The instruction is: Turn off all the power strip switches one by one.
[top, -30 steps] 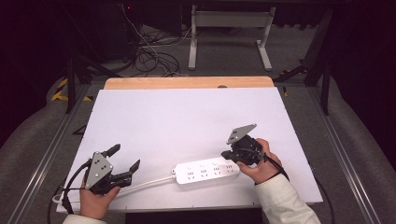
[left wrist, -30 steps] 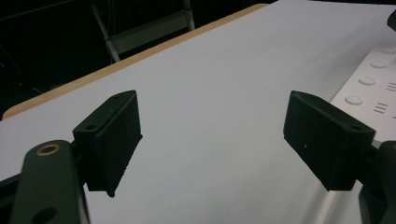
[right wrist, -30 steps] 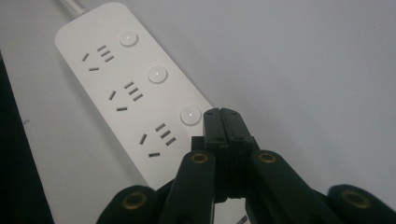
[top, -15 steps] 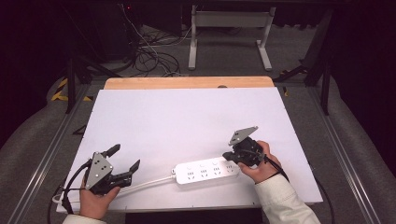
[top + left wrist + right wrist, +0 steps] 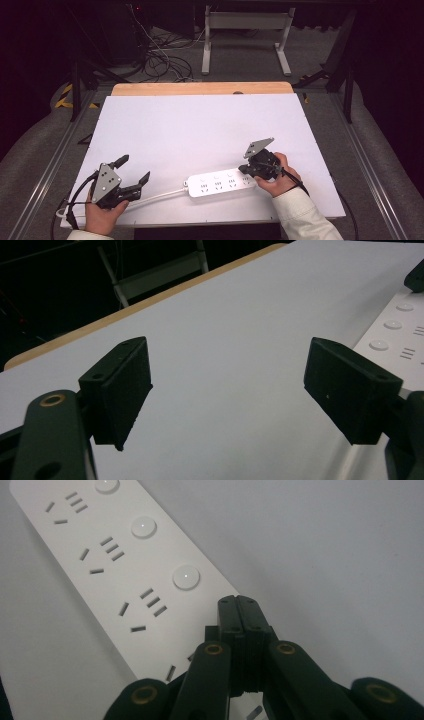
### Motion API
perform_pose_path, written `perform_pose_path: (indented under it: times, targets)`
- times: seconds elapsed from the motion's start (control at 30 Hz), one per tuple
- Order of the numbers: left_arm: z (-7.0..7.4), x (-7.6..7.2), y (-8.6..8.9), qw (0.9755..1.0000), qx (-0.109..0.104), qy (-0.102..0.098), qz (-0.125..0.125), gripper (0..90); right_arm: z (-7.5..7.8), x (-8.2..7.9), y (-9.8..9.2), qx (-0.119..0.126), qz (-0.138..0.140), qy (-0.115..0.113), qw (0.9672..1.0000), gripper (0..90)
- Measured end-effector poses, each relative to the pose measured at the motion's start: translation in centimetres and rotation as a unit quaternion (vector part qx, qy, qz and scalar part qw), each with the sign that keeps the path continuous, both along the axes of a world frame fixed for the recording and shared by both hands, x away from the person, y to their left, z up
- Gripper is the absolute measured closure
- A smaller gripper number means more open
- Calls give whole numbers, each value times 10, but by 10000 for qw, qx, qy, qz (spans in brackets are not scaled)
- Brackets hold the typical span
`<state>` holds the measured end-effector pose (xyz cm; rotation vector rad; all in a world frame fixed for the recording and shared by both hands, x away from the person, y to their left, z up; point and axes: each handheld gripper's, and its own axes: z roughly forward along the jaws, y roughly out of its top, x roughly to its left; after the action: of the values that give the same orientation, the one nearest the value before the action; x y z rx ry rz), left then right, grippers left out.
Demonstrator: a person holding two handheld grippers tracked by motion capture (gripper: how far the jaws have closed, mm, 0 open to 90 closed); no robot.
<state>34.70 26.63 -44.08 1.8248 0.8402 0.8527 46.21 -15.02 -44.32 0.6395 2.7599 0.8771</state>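
Right tool point(image 5: 248, 170) nudged down to power strip point(image 5: 220, 184) end, closed empty, left tool point(image 5: 134, 176) open.

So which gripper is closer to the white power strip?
The right. The right gripper, jaws shut, sits over the power strip's right end. The left gripper is open, off past its left end, near its cord.

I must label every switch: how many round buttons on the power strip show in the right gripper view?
3 buttons, in a row on the power strip: one cut by the top edge, one below it, one nearest the right hand-held gripper. Others may be hidden.
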Motion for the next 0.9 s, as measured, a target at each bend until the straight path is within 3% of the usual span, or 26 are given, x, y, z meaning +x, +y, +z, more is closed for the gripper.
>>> perform_pose_path:
  times: [0.13, 0.77, 0.9]
  targets:
    - [0, 0, 0, 10000, -10, -2, -2, 197, 0, -2, 2, -113, 5, -77, 9999, 900]
    - [0, -1, -1, 10000, -17, 4, 9, 197, -2, 0, 1, -67, -36, 57, 10000, 900]
    - [0, -1, 0, 10000, 3, 9, 15, 196, -2, -1, 0, -49, -16, -3, 10000, 900]
